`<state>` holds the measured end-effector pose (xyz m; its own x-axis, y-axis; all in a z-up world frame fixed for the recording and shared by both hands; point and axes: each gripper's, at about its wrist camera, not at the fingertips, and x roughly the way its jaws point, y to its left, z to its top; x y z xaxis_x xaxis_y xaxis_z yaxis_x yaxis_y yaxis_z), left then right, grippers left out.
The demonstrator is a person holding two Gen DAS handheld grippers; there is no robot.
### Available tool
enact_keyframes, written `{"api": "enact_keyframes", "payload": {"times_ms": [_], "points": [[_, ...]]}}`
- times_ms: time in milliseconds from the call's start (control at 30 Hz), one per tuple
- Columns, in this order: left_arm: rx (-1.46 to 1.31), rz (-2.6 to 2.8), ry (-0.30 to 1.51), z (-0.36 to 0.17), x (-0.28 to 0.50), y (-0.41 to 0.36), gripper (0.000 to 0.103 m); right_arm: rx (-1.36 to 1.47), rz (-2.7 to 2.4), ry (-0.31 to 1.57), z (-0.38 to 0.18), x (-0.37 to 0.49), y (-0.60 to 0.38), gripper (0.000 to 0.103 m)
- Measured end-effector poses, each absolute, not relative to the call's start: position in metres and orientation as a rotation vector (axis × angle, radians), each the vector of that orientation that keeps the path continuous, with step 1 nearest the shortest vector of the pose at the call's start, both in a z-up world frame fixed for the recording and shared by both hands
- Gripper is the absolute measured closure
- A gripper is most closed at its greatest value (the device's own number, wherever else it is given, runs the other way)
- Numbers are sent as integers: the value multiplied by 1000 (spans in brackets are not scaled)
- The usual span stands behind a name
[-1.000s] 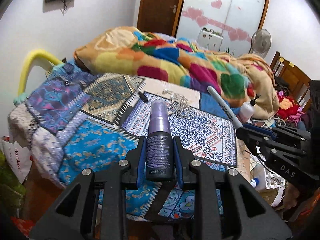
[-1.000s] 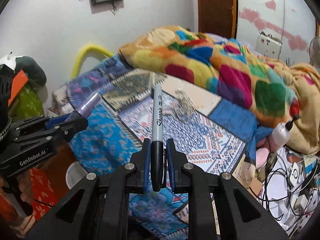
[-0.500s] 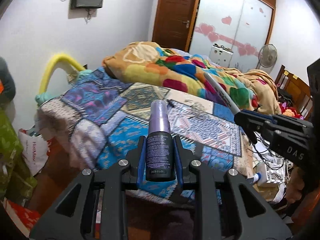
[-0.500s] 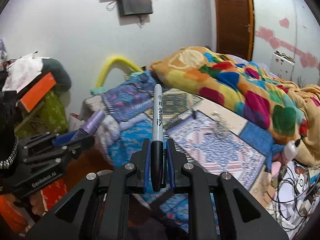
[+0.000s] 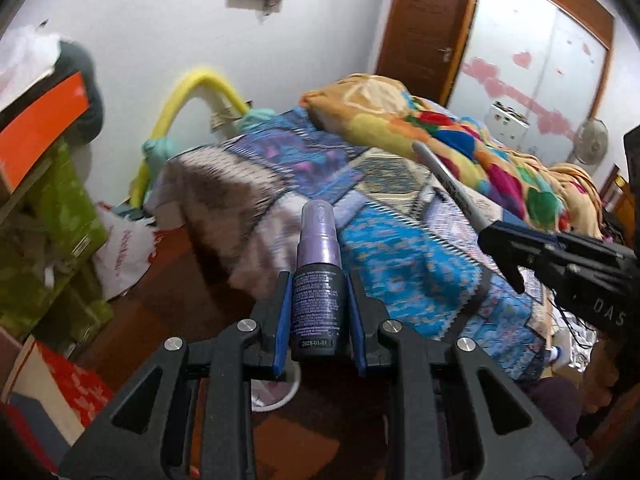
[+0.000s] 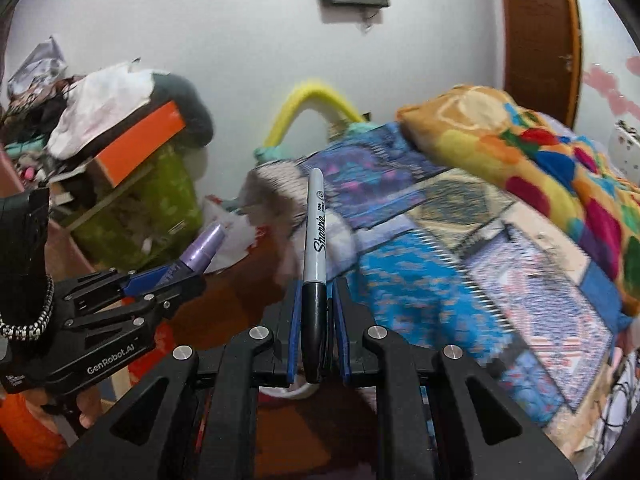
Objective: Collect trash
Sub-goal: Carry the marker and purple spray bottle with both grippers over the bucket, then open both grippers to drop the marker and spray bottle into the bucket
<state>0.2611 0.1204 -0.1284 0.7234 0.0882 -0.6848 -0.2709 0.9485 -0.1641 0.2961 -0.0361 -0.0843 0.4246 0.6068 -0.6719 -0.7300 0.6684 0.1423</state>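
Observation:
My left gripper (image 5: 318, 304) is shut on a small purple spray bottle (image 5: 318, 280) with a dark label, held upright between the blue pads. It also shows in the right wrist view (image 6: 202, 250) at the left. My right gripper (image 6: 316, 312) is shut on a black and grey Sharpie marker (image 6: 314, 248), tip end up. The marker also shows in the left wrist view (image 5: 448, 180) at the right. Both grippers are off the left corner of the bed, above the brown floor. A white round rim (image 5: 280, 396) shows on the floor below the left gripper, mostly hidden.
A bed with a patchwork cover (image 5: 400, 248) and a colourful blanket (image 5: 460, 136) fills the right. Green bags and an orange box (image 6: 136, 148) are stacked at the left. A white plastic bag (image 5: 124, 248) lies on the floor. A yellow curved tube (image 5: 192, 84) leans on the wall.
Both grippers have swung left and drawn back from the bed, still holding the bottle and the marker. The floor and the pile at the left have come into view.

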Motion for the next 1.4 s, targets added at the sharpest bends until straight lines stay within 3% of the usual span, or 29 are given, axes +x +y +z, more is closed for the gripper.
{"api": "enact_keyframes", "payload": {"times_ms": [300,667,900,1033,1267,1367,1400], "points": [[-347,288,789,-180,240,170,78,-244,926,887,-134,285,25,89],[-471,333,974,-274,242,200,78,-337,970,1106,-219,295,84,89],[-528,358,1002,-297,247,219,78,-322,1024,1153,-236,307,109,88],[-527,360,1004,-300,259,222,78,-315,987,1184,-243,318,115,55],[-521,373,1006,-305,280,223,78,-331,934,1148,-243,326,100,55],[-553,396,1052,-315,290,225,64,-350,934,1143,-241,328,93,55],[-562,397,1062,-317,291,226,64,-354,935,1140,-240,327,90,55]]}}
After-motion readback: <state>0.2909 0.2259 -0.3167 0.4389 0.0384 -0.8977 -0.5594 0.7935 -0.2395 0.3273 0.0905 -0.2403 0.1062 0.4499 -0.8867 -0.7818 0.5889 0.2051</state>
